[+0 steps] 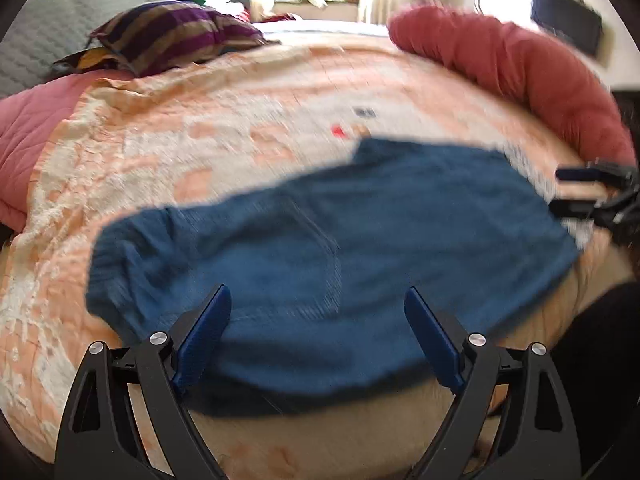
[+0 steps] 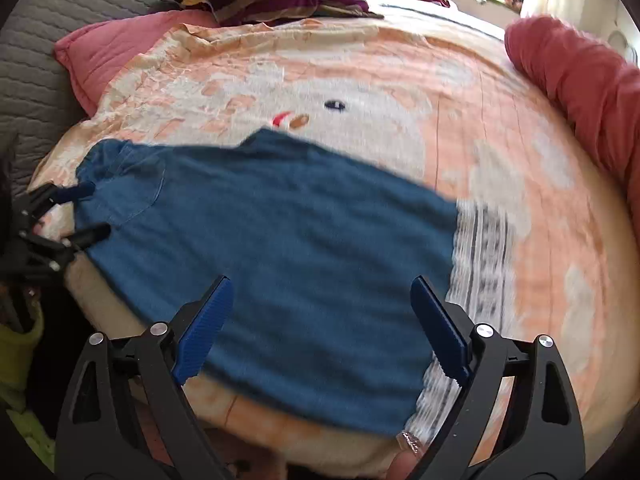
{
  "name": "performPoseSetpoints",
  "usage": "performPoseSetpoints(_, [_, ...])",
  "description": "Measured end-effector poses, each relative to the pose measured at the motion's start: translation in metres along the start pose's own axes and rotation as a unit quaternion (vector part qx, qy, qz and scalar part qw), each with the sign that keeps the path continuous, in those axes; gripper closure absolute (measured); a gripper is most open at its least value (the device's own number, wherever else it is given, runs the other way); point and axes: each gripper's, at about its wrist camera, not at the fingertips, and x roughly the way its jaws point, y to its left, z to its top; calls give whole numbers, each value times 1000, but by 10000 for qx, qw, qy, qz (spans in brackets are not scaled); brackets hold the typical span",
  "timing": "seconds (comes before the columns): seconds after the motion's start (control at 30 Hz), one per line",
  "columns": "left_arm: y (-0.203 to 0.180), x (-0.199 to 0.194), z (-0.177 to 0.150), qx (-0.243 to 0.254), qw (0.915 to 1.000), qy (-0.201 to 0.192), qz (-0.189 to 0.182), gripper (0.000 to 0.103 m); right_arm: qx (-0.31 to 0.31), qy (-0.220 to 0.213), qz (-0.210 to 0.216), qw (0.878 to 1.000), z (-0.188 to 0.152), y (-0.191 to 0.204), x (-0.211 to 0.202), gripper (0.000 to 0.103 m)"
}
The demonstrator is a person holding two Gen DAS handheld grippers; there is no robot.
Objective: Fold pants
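Observation:
Blue denim pants point(image 1: 320, 248) lie folded flat on the peach and white bedspread point(image 1: 180, 140); they also show in the right wrist view point(image 2: 280, 240). My left gripper point(image 1: 318, 308) is open and empty above the near edge of the pants; it also shows at the left edge of the right wrist view point(image 2: 86, 210), by the pants' waist end. My right gripper point(image 2: 322, 300) is open and empty above the pants' near edge; it shows at the right edge of the left wrist view point(image 1: 576, 192). Both views are motion-blurred.
A red rolled blanket point(image 1: 520, 68) lies along the bed's right side. A purple striped pillow point(image 1: 176, 36) and a pink pillow point(image 2: 112, 52) sit at the far left, with a grey quilted headboard point(image 2: 60, 20) behind. The bed's front edge is just below the pants.

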Motion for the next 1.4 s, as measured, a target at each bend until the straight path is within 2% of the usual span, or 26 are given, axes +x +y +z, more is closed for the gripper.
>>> performPoseSetpoints(0.07, [-11, 11, -12, 241, 9990, 277, 273, 15, 64, -2, 82, 9999, -11, 3, 3, 19])
performPoseSetpoints(0.17, [-16, 16, -22, 363, 9976, 381, 446, 15, 116, 236, -124, 9996, -22, 9, 20, 19])
performPoseSetpoints(0.27, [-12, 14, -26, 287, 9980, 390, 396, 15, 279, 820, -250, 9959, -34, 4, 48, 17])
performPoseSetpoints(0.47, [-14, 10, -25, 237, 9988, 304, 312, 15, 472, 761, -118, 9959, -36, -2, 52, 15])
performPoseSetpoints(0.57, [-15, 0, -22, 170, 9996, 165, 131, 15, 472, 454, -192, 9977, -35, -2, 38, 15])
performPoseSetpoints(0.63, [-16, -7, -19, 115, 9999, 59, 7, 7, 560, 227, -166, 9980, -34, -6, 29, 15])
performPoseSetpoints(0.77, [-22, -22, -13, 148, 9997, -178, -110, 7, 854, -302, -134, 9958, -33, -19, 6, 12])
performPoseSetpoints(0.9, [-26, -32, -8, 155, 9992, -353, -135, 5, 1114, -622, -162, 9917, -35, -31, -10, 10])
performPoseSetpoints(1.13, [-32, -31, 8, 155, 9991, -373, -85, 5, 1748, -1162, -75, 9777, -39, -61, -39, 9])
performPoseSetpoints(1.27, [-41, -34, 22, 173, 9984, -455, -296, 5, 1980, -1354, -272, 9704, -44, -75, -58, 9])
performPoseSetpoints(1.4, [-63, -34, 42, 395, 9963, -577, -508, 5, 2235, -1469, -429, 9626, -56, -92, -75, 9])
